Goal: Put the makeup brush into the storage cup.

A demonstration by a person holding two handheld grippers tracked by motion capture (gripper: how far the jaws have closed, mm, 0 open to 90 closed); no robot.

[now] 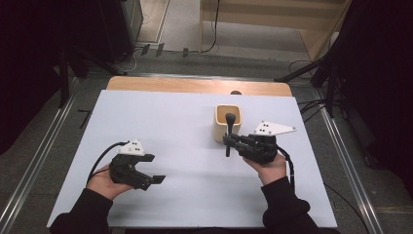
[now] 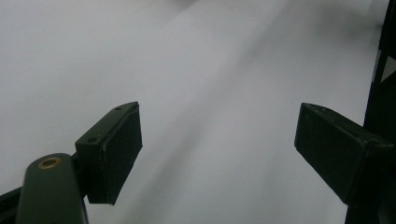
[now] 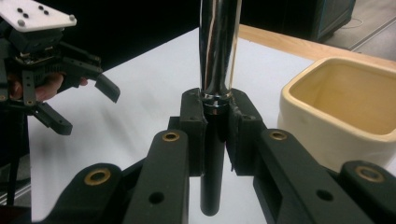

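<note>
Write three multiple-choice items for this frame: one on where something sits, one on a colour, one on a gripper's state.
1. Where is the cup relative to the right gripper?
A. Just beyond its jaws, toward the table's far edge
B. At the near left corner
C. Under the left gripper

2. What colour is the cup?
A. Blue
B. Cream outside, yellowish inside
C. Red

3. What is the left gripper doing?
A. Clamping the cup
B. Holding a spoon
C. Open, holding nothing

Answers:
1 A, the high view shows the cup right behind the right gripper's jaws.
2 B, the right gripper view shows a cream wall and yellowish hollow.
3 C, the left gripper view shows the pads wide apart over the bare white table, while the right gripper is shut on the utensil.
</note>
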